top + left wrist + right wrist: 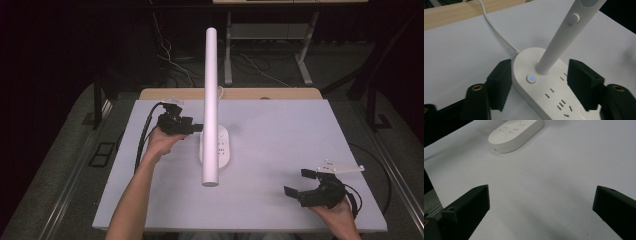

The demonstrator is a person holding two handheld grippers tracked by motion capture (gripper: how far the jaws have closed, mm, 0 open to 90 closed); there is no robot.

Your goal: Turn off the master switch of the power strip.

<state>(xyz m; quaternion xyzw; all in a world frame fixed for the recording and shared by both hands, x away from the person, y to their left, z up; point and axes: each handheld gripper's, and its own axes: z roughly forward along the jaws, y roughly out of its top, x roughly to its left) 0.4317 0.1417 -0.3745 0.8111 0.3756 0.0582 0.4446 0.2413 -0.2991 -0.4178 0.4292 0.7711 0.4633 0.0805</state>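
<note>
A white desk lamp stands mid-table on an oval base [223,147] that carries power sockets. Its long white tube arm [211,100] rises toward the camera. My left gripper [196,128] is open at the base's left side. In the left gripper view its jaws straddle the base [549,87] around the stem [560,42], with a lit blue button [531,78] between them. A round knob [574,19] sits higher on the stem. My right gripper [299,183] hovers open near the front right of the table, with nothing between its jaws. The base [515,133] lies far ahead of it.
The white table top [280,135] has a wooden strip [240,93] along its far edge. The lamp's white cord [496,31] runs from the base toward that edge. Beyond the table, cables [170,60] lie on the dark floor beside a desk frame [305,60].
</note>
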